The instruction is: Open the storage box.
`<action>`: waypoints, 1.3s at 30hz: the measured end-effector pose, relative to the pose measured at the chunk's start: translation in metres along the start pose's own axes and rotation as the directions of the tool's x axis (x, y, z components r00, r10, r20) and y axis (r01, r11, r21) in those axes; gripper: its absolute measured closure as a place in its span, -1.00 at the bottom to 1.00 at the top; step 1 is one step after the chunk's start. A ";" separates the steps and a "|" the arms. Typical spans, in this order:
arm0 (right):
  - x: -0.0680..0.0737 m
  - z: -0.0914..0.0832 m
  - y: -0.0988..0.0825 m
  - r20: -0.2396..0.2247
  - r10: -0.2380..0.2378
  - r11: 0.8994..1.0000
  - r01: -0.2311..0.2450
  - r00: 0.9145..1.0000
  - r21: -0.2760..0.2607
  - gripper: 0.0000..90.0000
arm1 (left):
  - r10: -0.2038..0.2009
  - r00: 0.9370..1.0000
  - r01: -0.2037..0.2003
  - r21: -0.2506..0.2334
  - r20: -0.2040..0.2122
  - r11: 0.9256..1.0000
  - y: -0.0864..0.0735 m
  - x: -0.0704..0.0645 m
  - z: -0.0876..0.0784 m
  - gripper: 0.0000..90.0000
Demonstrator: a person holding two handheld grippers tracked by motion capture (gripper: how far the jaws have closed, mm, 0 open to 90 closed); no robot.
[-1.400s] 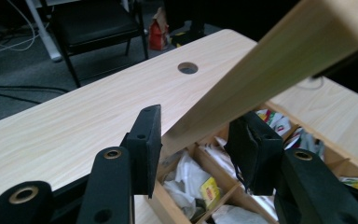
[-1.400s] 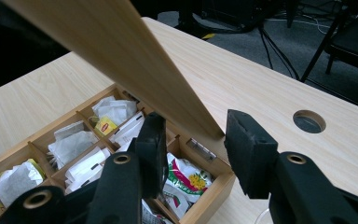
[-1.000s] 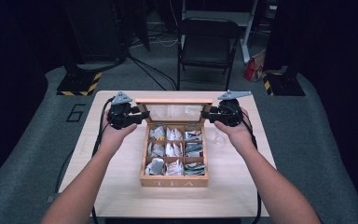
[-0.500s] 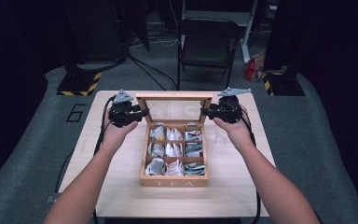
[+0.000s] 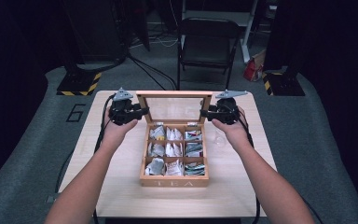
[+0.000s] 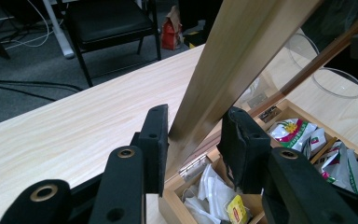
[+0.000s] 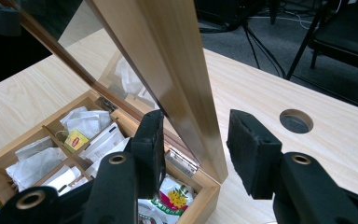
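Change: lid raised from nearly flat to upright since a second back; left jaws just closing, lid's side rail between them.
Tabletop (image 5: 121,186): pale wood, round cable hole near right edge.
Tea box (image 5: 174,179): centre of tabletop, "TEA" on front wall, nine compartments packed with sachets.
Lid (image 5: 174,95): glass pane in wooden frame, standing up from back hinge.
Left gripper (image 5: 140,112): at lid's left rail, jaws clamped on it, both pads against the wood.
Right gripper (image 5: 206,113): at lid's right rail, jaws apart, one pad touching rail, other clear.
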State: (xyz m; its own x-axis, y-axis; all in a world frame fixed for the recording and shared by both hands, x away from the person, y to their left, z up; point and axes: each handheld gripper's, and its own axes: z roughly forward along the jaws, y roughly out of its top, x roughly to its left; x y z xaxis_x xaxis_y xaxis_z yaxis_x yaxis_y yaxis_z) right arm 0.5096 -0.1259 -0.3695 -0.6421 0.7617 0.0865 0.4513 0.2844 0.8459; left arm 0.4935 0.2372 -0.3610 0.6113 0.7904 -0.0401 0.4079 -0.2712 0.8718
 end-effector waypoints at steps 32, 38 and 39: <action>-0.011 0.019 0.002 0.021 0.044 0.999 -0.044 0.999 0.008 0.37 | -0.010 1.000 0.010 0.024 0.001 1.000 -0.004 0.016 0.025 0.40; -0.012 0.021 0.003 0.022 0.045 0.999 -0.045 0.999 0.002 0.38 | 0.001 1.000 -0.001 0.034 -0.008 0.999 -0.003 0.016 0.027 0.44; -0.012 0.021 0.003 0.021 0.046 0.999 -0.046 0.999 0.002 0.38 | 0.003 1.000 -0.002 0.030 -0.012 1.000 -0.003 0.016 0.028 0.44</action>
State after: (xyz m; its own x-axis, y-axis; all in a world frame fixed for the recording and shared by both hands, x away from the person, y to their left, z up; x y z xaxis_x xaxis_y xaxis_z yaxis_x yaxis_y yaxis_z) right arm 0.5321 -0.1220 -0.3794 -0.6077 0.7860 0.1139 0.4816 0.2506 0.8398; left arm 0.5204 0.2353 -0.3779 0.6040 0.7964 -0.0320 0.4267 -0.2892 0.8569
